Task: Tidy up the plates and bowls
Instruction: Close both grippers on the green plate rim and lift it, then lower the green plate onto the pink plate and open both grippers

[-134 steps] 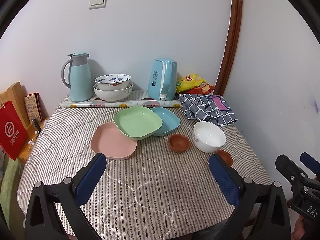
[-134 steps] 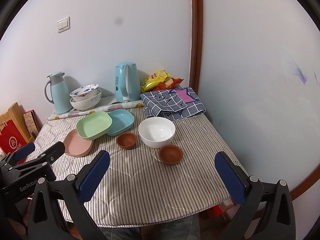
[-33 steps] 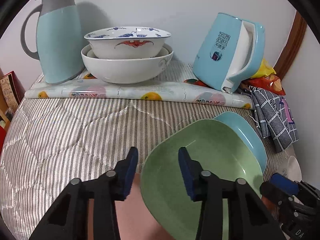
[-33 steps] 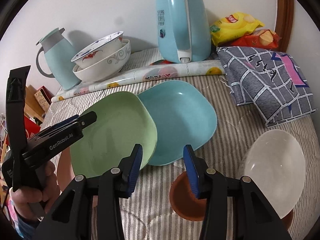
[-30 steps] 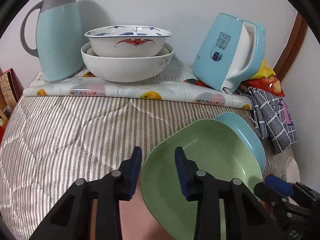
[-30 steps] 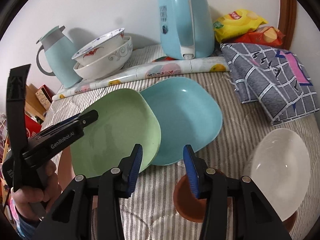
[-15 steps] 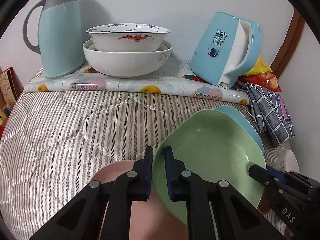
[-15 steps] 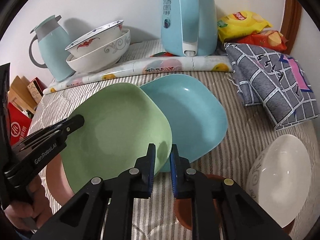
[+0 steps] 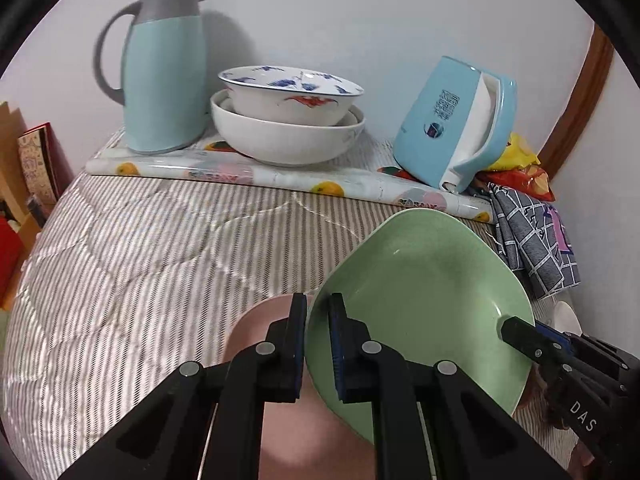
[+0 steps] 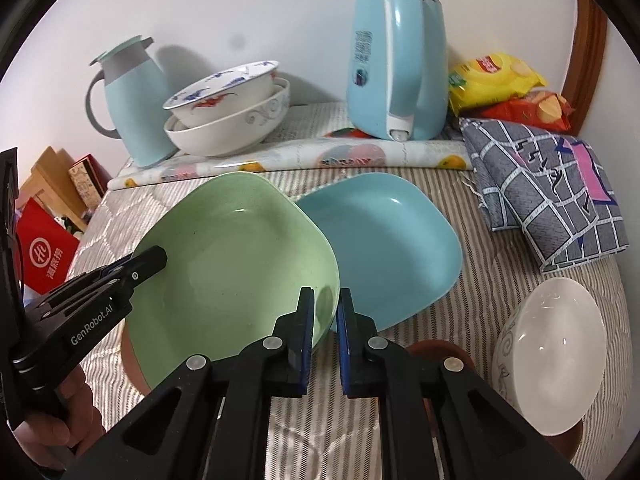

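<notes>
A green square plate (image 9: pixel 428 292) (image 10: pixel 232 260) is lifted off the table and tilted. My left gripper (image 9: pixel 318 312) is shut on its left rim, and my right gripper (image 10: pixel 325 306) is shut on its right rim. Under it lies a pink plate (image 9: pixel 256 324), mostly hidden. A blue square plate (image 10: pixel 384 244) rests on the striped cloth to the right. A white bowl (image 10: pixel 548 364) sits at the right, with a small brown dish (image 10: pixel 432 350) partly hidden behind my right gripper. Two stacked bowls (image 9: pixel 288 120) stand at the back.
At the back are a teal thermos jug (image 9: pixel 164 68), a blue electric kettle (image 10: pixel 396 64) on a rolled fruit-print mat (image 10: pixel 304 160), snack bags (image 10: pixel 496 80) and a folded checked cloth (image 10: pixel 552 188). A red bag (image 10: pixel 44 252) stands left of the table. A hand (image 10: pixel 60 416) holds the left gripper.
Both grippers closed on opposite rims of the green plate, then raised it. It now tilts clear of the blue plate, and more of the pink plate shows.
</notes>
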A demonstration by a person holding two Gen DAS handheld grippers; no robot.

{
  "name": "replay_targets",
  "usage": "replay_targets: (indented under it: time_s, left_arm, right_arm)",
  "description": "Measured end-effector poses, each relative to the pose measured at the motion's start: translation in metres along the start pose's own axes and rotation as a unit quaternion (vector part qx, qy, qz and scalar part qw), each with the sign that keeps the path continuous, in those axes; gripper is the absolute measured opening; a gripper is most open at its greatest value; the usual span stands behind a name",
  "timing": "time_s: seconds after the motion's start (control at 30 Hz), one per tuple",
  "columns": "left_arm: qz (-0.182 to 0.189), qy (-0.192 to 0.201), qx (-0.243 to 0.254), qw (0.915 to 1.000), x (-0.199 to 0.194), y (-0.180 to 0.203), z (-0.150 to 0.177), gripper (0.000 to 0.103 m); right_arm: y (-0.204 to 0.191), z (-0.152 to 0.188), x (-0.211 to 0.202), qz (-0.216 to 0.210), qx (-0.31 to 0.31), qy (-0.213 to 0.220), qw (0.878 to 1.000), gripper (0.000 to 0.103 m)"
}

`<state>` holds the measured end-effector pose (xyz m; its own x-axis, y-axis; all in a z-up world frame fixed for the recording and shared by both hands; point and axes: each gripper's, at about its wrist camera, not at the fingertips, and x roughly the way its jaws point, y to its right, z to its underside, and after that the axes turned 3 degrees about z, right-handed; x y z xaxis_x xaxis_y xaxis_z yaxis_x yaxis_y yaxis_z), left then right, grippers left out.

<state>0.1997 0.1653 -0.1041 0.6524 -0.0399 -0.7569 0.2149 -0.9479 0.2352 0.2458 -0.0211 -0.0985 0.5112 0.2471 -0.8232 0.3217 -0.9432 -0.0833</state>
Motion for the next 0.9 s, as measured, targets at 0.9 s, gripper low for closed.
replay_targets:
  time_s: [0.9]
  left_arm:
    - [-0.026, -0.020, -0.048, 0.9984, -0.014, -0.050, 0.036, 0.011]
  right_arm:
    - [-0.049, 0.027, 0.022, -0.009, -0.065, -0.035, 0.997, 0.010]
